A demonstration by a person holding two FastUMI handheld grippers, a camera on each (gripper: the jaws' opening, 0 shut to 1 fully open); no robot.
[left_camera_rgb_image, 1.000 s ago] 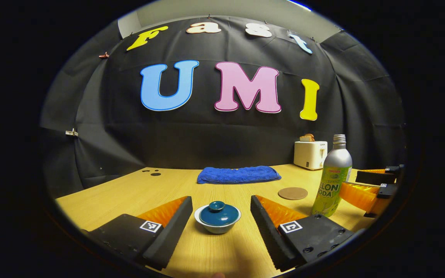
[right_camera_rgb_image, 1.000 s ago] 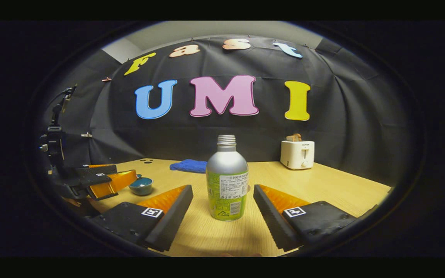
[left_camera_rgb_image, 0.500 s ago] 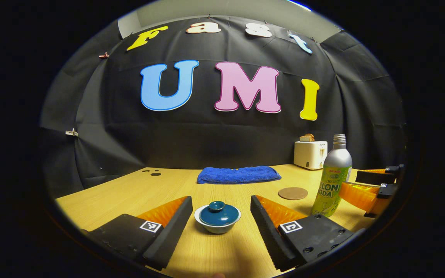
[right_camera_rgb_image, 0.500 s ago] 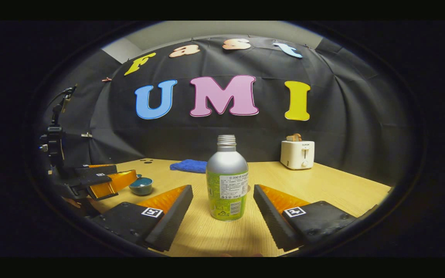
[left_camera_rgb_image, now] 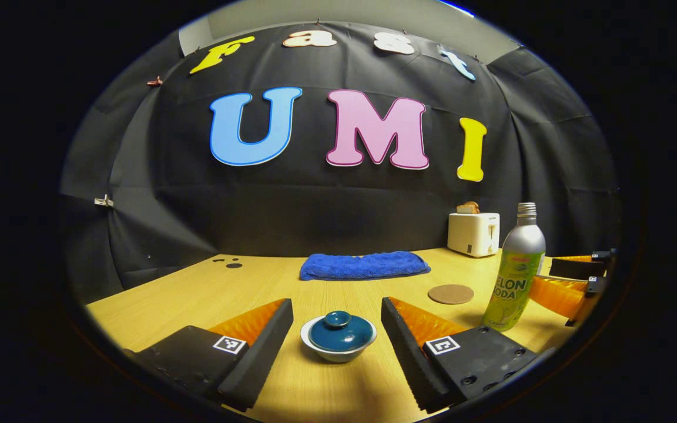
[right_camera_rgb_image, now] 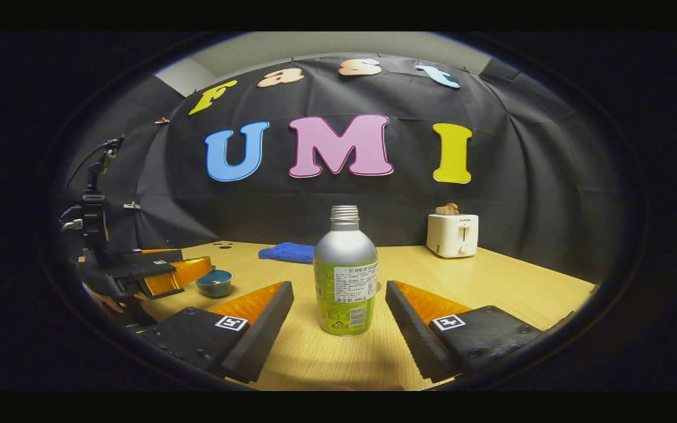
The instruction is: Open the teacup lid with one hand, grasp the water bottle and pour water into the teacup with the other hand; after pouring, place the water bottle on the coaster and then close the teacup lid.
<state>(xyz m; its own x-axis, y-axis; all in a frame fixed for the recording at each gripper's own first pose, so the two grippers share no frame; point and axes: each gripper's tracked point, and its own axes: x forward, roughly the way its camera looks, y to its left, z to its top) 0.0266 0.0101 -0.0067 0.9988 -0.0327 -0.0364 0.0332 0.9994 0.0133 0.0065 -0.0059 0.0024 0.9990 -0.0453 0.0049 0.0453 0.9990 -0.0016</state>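
Worktop (left_camera_rgb_image: 197,294): bare toward its left edge.
Bottle (right_camera_rgb_image: 345,276): upright, neck up.
Left hand-held gripper (left_camera_rgb_image: 337,338): wide open around the lidded teacup (left_camera_rgb_image: 338,339).
Right hand-held gripper (right_camera_rgb_image: 339,320): wide open, flanking the bottle.

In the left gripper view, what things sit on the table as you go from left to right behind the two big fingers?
Blue folded towel → white teacup with dark teal lid → round brown coaster → white toaster → silver-and-green water bottle → the right gripper at the far edge.
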